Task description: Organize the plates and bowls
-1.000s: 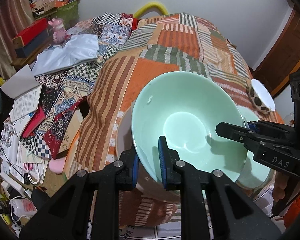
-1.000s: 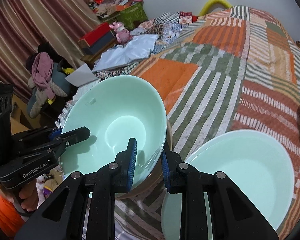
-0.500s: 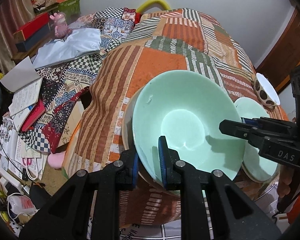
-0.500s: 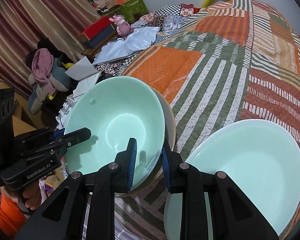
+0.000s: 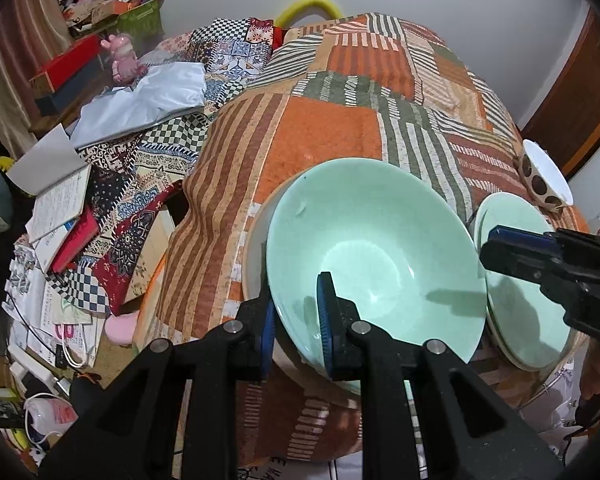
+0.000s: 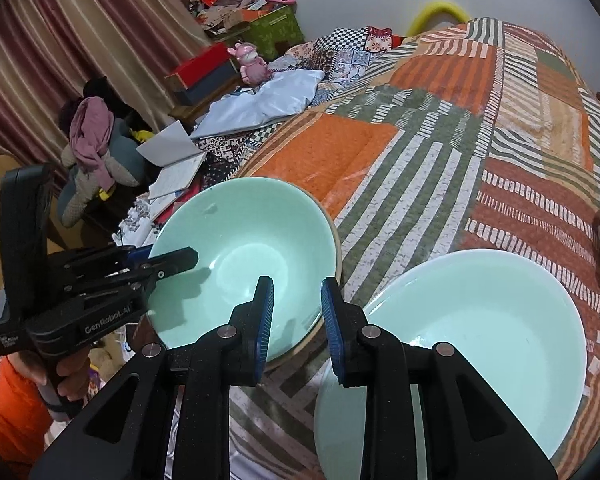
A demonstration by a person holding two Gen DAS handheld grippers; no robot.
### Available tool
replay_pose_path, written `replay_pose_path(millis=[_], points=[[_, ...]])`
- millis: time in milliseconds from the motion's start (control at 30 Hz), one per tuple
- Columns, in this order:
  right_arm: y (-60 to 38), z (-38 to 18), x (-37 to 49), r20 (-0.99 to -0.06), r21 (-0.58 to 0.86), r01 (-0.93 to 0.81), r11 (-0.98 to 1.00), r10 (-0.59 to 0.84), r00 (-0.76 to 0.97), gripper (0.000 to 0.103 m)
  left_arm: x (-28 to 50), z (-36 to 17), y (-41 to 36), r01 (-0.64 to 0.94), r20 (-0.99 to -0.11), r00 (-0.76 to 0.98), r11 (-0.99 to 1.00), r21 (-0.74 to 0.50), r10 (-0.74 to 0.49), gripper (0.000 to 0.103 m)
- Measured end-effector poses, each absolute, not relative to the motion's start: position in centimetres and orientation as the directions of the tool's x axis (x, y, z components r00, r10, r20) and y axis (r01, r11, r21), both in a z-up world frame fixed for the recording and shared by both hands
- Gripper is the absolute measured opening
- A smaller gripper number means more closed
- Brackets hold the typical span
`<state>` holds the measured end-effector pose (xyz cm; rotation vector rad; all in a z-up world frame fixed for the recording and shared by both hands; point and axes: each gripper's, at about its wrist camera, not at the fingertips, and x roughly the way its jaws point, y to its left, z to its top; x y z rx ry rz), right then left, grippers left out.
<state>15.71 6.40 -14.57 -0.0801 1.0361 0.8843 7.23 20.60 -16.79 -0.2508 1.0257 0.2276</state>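
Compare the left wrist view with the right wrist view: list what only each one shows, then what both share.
Only the left wrist view: the left claw clamped on the near rim of the green bowl, and the whole spotted bowl.

Only the right wrist view: the right claw with jaws opening off the bowl's rim, and the curtain.

Both: the green bowl, the green plates, the patchwork quilt, the pink toy.
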Motion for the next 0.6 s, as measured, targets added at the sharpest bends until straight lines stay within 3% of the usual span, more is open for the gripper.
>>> replay_pose_path(millis=[167,300,467,567,600], points=[[5.2,-14.2,16.1,-0.760,0.359,-0.654,0.666,0.615,0.209,0.024,7.6,-16.2,20.2,-0.292,-0.874,0.479,0.954,-0.071,0.081,0.021],[3.9,-13.5,16.6,-0.748,0.368,-0.638,0.677,0.623,0.229,0.024,7.5,-14.6,19.8,-0.280,-0.853,0.510,0.959,-0.044,0.110,0.041],[2.1,-12.1,16.8,-0.732,0.348,-0.630,0.695,0.621,0.280,0.025,7.5,-11.6,18.7,-0.260,-0.806,0.578,0.965,-0.034,0.127,0.046],[0.6,-11.2,16.9,-0.724,0.321,-0.623,0.713,0.609,0.324,0.032,7.9,-9.8,17.4,-0.243,-0.778,0.617,0.969,-0.045,0.118,0.049],[-0.2,-10.8,17.0,-0.716,0.311,-0.618,0.722,0.606,0.347,0.039,8.1,-9.2,16.8,-0.233,-0.770,0.629,0.971,-0.048,0.113,0.050]])
